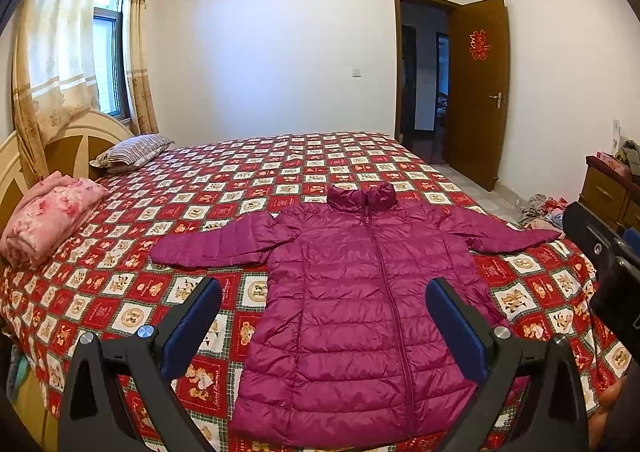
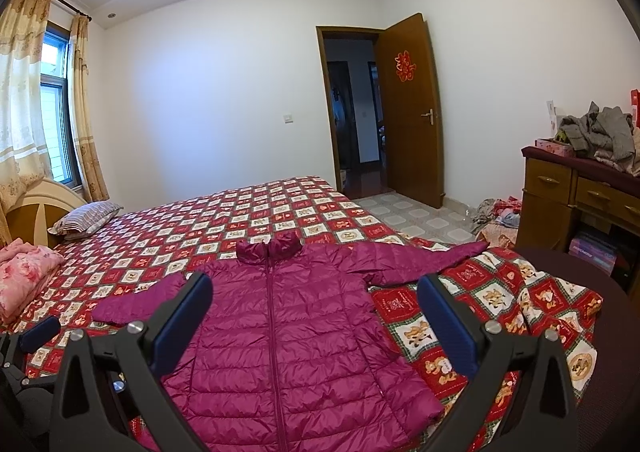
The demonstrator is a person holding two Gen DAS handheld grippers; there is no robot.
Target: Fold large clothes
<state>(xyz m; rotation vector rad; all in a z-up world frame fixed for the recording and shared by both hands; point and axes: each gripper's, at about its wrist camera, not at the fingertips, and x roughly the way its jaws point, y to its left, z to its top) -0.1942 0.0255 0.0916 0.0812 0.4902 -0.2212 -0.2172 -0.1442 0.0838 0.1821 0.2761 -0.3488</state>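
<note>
While both grippers hover above the near edge of the bed (image 1: 360, 156), a purple jacket (image 1: 360, 312) is seen spread flat on the quilt, zipped, collar far, sleeves out to left and right. The left gripper (image 1: 324, 316) and right gripper (image 2: 316, 312) are spread wide, with nothing held. A folded pink blanket (image 1: 48, 216) lies at the left. Grey clothes (image 2: 600, 140) are piled on a dresser (image 2: 576, 184) at the right. A red paper character (image 2: 405, 66) is stuck on the open door (image 2: 416, 140); it cannot be read for certain.
</note>
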